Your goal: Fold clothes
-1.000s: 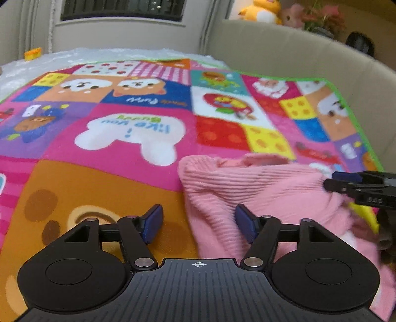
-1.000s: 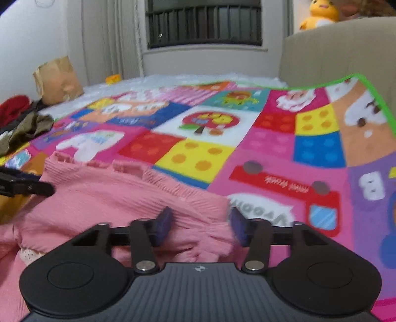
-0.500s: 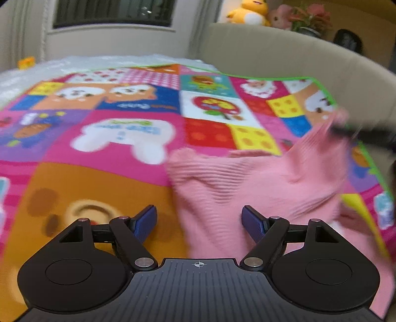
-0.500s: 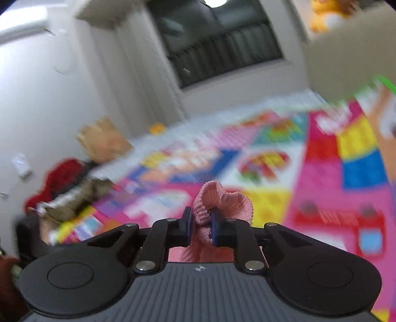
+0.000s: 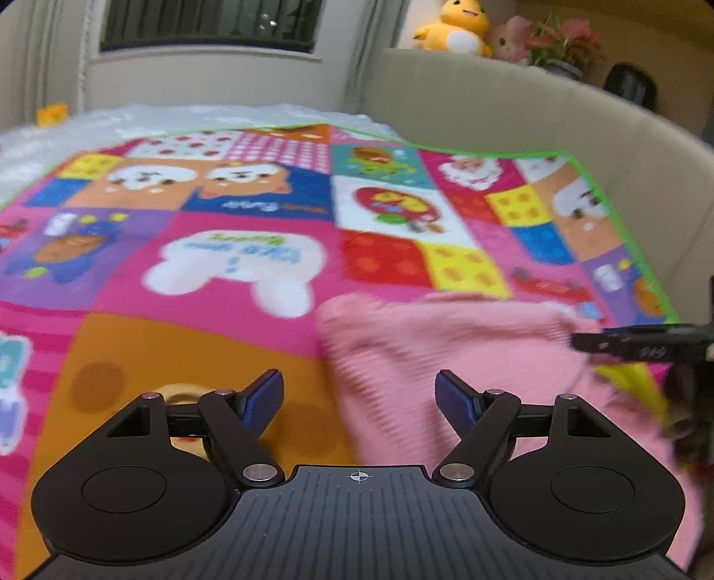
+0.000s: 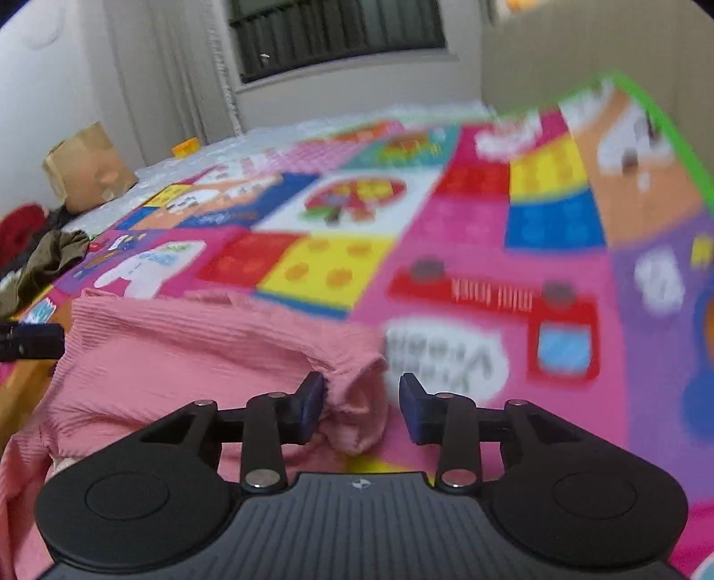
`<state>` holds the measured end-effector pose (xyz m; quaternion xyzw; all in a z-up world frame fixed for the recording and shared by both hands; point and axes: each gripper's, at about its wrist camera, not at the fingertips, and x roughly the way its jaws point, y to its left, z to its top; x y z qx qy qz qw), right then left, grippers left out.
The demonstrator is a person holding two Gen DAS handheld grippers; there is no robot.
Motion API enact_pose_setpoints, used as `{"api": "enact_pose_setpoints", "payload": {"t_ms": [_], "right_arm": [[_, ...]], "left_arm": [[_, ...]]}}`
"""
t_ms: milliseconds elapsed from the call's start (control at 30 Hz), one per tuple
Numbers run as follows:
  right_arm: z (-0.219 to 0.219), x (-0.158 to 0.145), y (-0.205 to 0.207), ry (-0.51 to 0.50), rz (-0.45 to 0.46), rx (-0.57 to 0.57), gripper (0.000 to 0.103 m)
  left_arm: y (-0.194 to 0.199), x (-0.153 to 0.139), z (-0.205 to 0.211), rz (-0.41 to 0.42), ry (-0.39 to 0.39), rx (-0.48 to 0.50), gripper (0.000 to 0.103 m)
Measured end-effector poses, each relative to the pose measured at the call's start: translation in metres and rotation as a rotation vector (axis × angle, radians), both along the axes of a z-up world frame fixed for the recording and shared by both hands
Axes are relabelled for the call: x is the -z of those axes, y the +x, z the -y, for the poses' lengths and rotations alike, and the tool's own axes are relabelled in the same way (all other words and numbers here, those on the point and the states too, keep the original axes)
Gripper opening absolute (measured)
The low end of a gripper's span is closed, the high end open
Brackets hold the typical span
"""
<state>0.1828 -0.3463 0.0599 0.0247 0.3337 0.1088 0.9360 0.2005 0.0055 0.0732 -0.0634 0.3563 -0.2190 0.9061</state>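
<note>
The pink ribbed garment [image 6: 187,348] lies crumpled on the colourful play mat [image 5: 223,267]. Your right tool [image 6: 360,403] is opening, a fold of the knit loose between its pads. Your left tool [image 5: 359,395] stands wide, gripping nothing, over the garment's edge.

One pink ribbed sweater [image 6: 187,352]; one patchwork play mat [image 5: 250,232]; two plush toys [image 5: 455,31]; one paper bag [image 6: 87,167]; two grippers [image 5: 359,395].
</note>
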Motion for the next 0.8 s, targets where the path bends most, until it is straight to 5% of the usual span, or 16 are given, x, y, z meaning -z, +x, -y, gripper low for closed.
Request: {"api": "enact_pose_setpoints", "payload": {"t_ms": [133, 233, 500, 633, 800], "right_arm": [[-0.01, -0.035, 0.001, -0.041, 0.119, -0.052, 0.047], [-0.016, -0.045, 0.019, 0.009, 0.115, -0.098, 0.054], [-0.017, -0.003, 0.072, 0.073, -0.058, -0.045, 0.055], [-0.025, 0.003, 0.072, 0.019, -0.04, -0.061, 0.055], [0.017, 0.01, 0.069, 0.159, -0.088, 0.06, 0.056]], "left_arm": [[0.022, 0.003, 0.002, -0.111, -0.121, -0.018, 0.081], [0.04, 0.014, 0.008, -0.158, -0.118, -0.056, 0.081], [0.065, 0.031, 0.014, -0.169, -0.114, -0.071, 0.08], [0.072, 0.031, 0.017, -0.17, -0.112, -0.057, 0.08], [0.076, 0.033, 0.02, -0.159, -0.097, -0.031, 0.079]]}}
